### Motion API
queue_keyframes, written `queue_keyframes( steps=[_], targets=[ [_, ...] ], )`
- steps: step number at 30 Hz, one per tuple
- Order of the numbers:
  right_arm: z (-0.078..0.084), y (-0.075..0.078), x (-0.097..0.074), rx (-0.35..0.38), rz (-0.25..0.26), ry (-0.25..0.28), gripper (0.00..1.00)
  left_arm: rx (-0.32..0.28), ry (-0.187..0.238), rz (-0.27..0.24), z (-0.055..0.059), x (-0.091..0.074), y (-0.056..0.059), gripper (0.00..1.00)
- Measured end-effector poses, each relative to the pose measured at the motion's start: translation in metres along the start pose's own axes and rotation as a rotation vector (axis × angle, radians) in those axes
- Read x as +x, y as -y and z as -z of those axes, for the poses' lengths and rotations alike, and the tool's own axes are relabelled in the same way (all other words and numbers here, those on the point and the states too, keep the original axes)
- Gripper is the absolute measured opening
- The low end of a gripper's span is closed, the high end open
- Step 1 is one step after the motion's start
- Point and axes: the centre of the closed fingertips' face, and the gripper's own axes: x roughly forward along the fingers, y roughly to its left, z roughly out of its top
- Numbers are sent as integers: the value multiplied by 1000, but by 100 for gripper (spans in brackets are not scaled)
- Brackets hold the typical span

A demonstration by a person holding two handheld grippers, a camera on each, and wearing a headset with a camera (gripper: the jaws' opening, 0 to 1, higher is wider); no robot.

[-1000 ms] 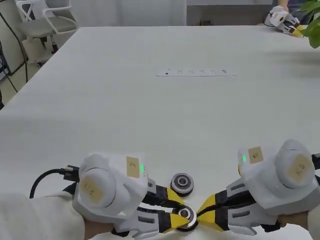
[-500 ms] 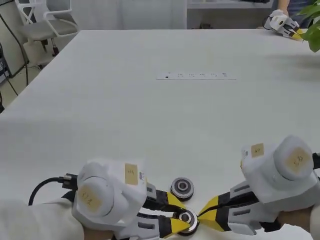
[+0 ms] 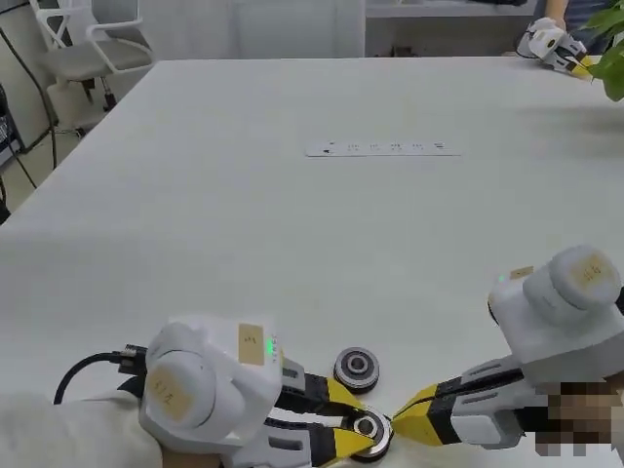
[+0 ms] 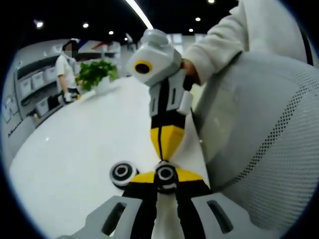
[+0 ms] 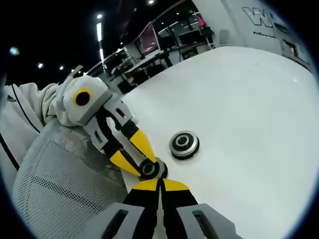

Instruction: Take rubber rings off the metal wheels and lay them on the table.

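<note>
Wheels count 2: left claw pinches 1 wheel, right claw pressed together.

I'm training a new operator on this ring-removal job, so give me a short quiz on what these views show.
1. True or false: the left gripper is clamped on a metal wheel.
2. How many metal wheels are at the white table, counting the free wheel lying beside the clamped one? A one, B two, C four.
3. Fill in: the jaws of the right gripper stand ____ (open or shut), with their tips at the clamped wheel.
Key: 1 true; 2 B; 3 shut.
</note>
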Motion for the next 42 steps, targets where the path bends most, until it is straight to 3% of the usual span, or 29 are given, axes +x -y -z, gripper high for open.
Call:
queue_keyframes(
  steps=[3, 6, 8, 13, 17, 28, 42],
  targets=[
    [0, -1, 0, 9, -5, 6, 0, -11, 21, 4, 0, -1, 0, 14],
    [-1, -1, 0, 1, -6, 13, 0, -62, 67, 21, 0, -2, -1, 14],
    [-1, -1, 0, -3, -9, 18, 0, -56, 72, 22, 0, -1, 0, 14],
    [-2, -1, 0, 41, -22, 29, 0, -33, 68, 19, -1, 0, 1, 14],
    [-3, -3, 1, 25, -22, 29, 0, -12, 58, 14, -1, 0, 0, 14],
    [-5, -6, 1, 91, -27, 40, 0, -5, 48, 15, -1, 1, 0, 13],
    [-7, -8, 1, 96, -31, 45, 0, -6, 47, 15, -1, 1, 0, 14]
  ],
)
